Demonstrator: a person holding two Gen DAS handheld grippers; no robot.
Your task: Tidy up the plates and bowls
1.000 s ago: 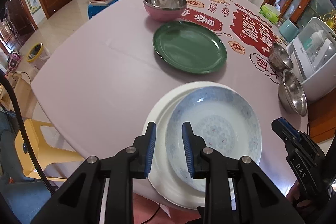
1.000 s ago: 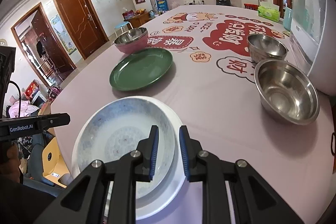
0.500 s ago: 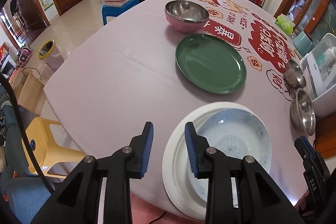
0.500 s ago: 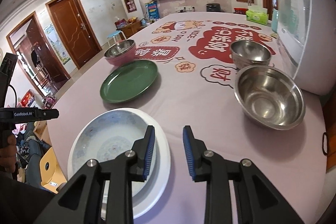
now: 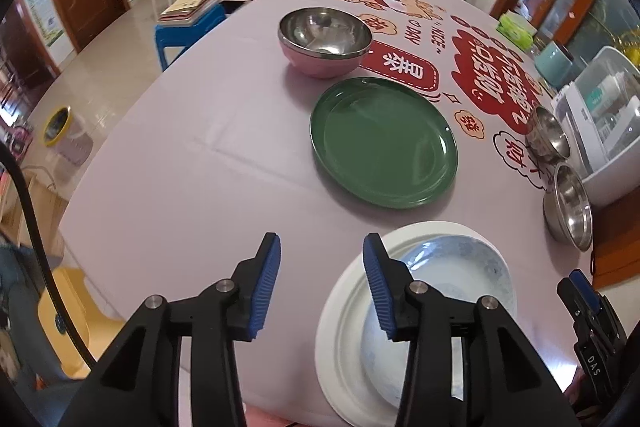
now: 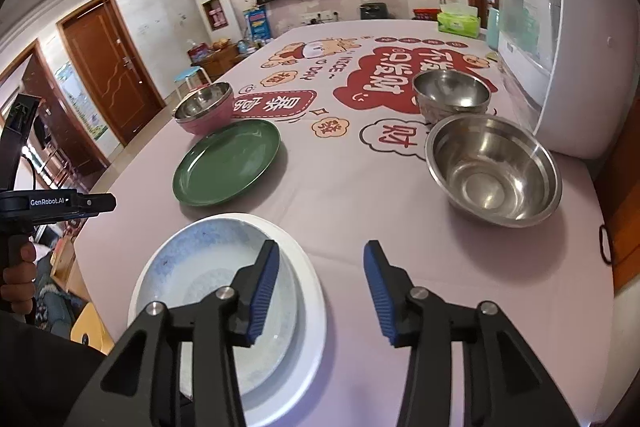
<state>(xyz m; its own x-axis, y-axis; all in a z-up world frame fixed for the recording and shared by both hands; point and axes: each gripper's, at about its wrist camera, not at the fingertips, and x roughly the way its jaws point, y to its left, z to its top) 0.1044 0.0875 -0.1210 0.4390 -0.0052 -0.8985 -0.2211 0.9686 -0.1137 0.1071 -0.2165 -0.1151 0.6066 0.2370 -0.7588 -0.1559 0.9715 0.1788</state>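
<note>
Left wrist view: the blue plate (image 5: 456,279) lies nested on the white plate (image 5: 344,339) at the near edge of the table (image 5: 180,167). The left gripper (image 5: 322,281) hangs above that edge, jaws wide and holding nothing, its right finger over the white plate's rim. Beyond sits the green plate (image 5: 384,143), then the pink bowl (image 5: 324,41) just behind it. In the right wrist view the right gripper (image 6: 320,287) is also spread wide and empty, left finger over the stacked plates. To its right stand a large steel bowl (image 6: 494,169) and a smaller steel bowl (image 6: 452,97), beside a white appliance (image 6: 560,47).
</note>
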